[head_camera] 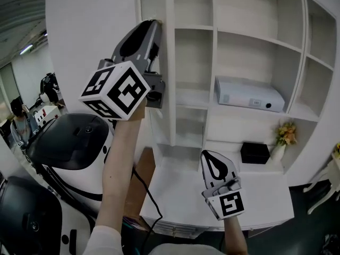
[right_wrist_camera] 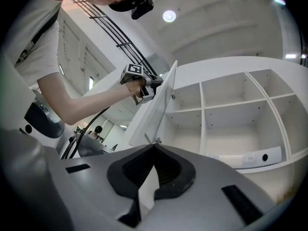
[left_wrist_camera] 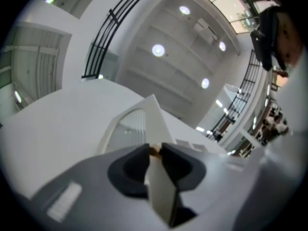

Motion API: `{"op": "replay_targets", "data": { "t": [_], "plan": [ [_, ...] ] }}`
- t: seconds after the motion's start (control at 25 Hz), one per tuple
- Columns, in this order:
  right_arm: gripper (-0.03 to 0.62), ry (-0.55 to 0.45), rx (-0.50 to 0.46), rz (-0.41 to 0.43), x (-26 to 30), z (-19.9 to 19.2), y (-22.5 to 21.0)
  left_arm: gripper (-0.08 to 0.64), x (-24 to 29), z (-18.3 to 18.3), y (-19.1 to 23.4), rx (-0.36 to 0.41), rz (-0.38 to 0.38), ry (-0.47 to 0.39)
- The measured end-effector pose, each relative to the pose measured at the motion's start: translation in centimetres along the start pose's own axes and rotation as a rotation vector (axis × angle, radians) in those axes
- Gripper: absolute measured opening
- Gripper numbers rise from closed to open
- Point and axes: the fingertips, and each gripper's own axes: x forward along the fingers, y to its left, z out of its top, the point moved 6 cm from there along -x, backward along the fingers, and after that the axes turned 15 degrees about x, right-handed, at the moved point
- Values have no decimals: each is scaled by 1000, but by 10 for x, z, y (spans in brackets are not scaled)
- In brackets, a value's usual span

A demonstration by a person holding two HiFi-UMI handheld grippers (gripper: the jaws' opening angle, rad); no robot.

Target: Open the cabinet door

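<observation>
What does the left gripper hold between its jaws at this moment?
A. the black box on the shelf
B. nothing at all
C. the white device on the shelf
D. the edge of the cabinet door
D: the left gripper has its jaws closed on the thin edge of the white cabinet door, as that gripper's own view shows.

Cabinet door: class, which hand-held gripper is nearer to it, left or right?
Left. The left hand-held gripper is clamped on the cabinet door at its edge; the right hand-held gripper hangs apart, lower, before the shelves.
</observation>
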Motion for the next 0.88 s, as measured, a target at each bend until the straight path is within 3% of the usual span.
{"op": "replay_targets", "data": {
  "t": [0.12,0.28,0.52,0.76,0.88],
  "plan": [
    [2,12,-2,56,10,-4,17,77,-30,18,32,31,38,9],
    [1,19,17,116,23,-11,35,43,-58,35,72,185,108,81],
    [2,13,28,196,38,-16,67,25,-79,39,125,95,123,159],
    [2,18,24,220,44,-18,76,5,-78,43,130,188,83,226],
    [2,4,36,222,45,-17,79,6,-77,44,129,190,90,231]
  ]
}}
